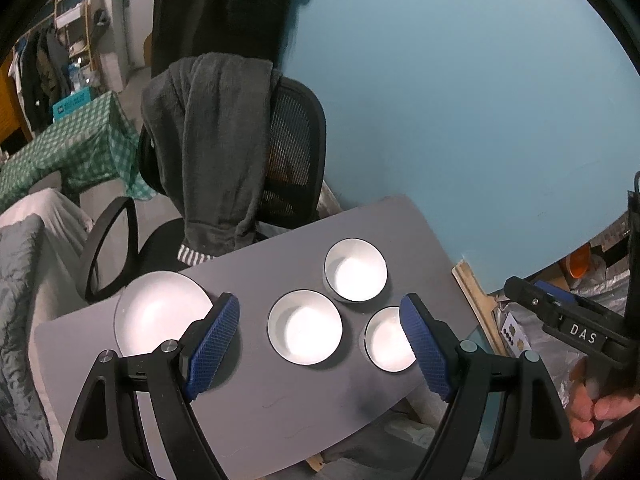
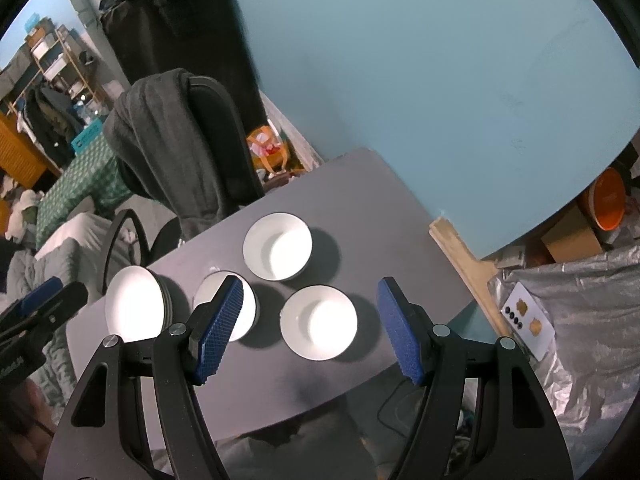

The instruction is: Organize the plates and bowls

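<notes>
Three white bowls stand apart on a small grey table: a middle bowl, a far bowl and a right bowl. A white plate stack lies at the table's left end. My left gripper is open and empty above the middle bowl. In the right wrist view the same bowls show as far, near right and left, beside the plate stack. My right gripper is open and empty above the near right bowl.
An office chair draped with a grey garment stands behind the table. A blue wall runs along the right. A wooden plank, silver foil sheeting and an orange bowl lie right of the table. A bed is left.
</notes>
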Demonstrator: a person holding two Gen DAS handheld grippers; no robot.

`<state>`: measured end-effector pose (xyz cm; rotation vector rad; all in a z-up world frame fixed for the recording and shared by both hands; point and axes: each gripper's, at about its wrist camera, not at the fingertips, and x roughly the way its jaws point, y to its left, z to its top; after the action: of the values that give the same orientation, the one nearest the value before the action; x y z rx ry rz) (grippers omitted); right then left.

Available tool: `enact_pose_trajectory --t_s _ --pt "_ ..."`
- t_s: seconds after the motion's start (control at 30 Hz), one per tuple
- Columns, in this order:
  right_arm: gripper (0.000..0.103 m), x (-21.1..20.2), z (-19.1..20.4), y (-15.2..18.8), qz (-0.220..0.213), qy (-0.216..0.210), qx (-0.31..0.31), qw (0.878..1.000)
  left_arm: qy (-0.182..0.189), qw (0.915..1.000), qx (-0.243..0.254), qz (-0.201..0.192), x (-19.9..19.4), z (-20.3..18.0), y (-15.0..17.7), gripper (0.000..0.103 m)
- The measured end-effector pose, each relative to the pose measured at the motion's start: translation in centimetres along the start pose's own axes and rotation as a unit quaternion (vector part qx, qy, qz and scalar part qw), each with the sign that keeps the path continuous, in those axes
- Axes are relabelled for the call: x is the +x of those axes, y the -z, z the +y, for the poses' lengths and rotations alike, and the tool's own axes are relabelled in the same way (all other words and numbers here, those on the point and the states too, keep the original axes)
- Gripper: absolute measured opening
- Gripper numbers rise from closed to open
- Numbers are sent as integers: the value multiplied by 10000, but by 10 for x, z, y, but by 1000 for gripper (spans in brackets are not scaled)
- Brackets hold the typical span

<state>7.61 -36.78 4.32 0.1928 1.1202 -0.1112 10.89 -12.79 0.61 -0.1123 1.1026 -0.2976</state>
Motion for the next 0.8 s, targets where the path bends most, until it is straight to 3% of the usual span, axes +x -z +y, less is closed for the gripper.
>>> enact_pose_trajectory --t_s 0.57,0.8 --pt "69 54 5 -14 493 -256 -398 9977 -376 9980 -356 351 40 16 1 83" --pt "69 97 9 -11 953 -568 -553 9923 -531 9955 -530 584 70 31 8 83"
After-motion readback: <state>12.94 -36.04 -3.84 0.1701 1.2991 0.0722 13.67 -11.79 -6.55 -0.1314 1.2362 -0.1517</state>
